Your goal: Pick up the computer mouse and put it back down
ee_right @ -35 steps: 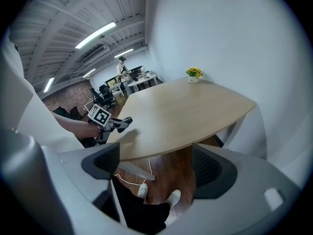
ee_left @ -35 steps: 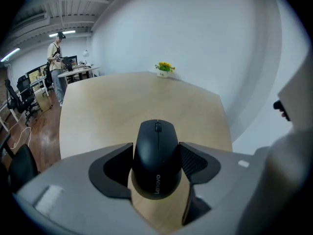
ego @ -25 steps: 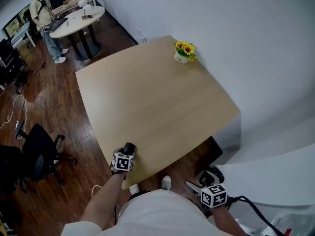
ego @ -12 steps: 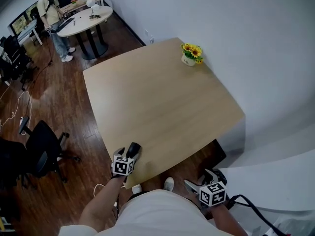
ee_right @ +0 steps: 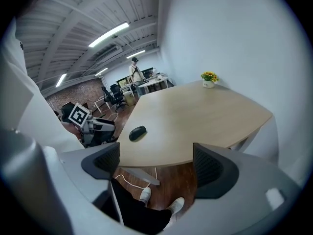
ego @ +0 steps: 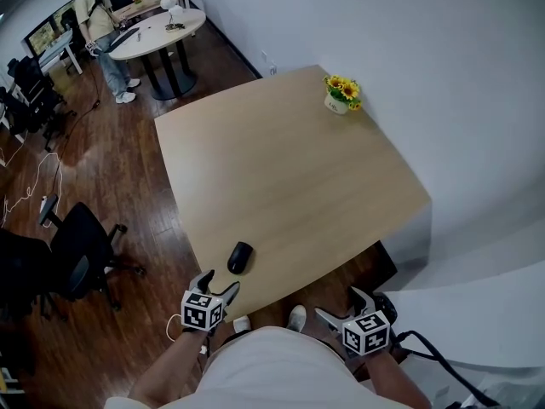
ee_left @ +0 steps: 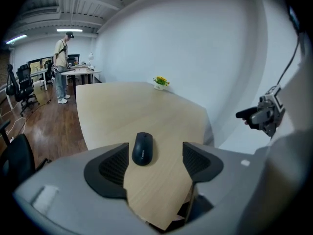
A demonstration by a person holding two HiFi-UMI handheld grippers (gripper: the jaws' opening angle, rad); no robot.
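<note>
A black computer mouse point(ego: 239, 256) lies on the light wooden table point(ego: 289, 169) near its front corner. It also shows in the left gripper view as the mouse point(ee_left: 142, 148) and in the right gripper view as the mouse point(ee_right: 137, 132). My left gripper point(ego: 218, 287) is open just off the table's front edge, a short way back from the mouse, with nothing between its jaws. My right gripper point(ego: 342, 305) hangs open below the table edge, to the right of my body, holding nothing.
A small pot of sunflowers point(ego: 342, 93) stands at the table's far right corner. A black office chair point(ego: 72, 258) is on the wooden floor to the left. A person point(ego: 102, 24) stands by a round white table point(ego: 157, 32) far back. A white wall runs along the right.
My left gripper let go of the mouse and drew back off the table's front edge, jaws now apart. The mouse stays on the table. The right gripper barely moved.
</note>
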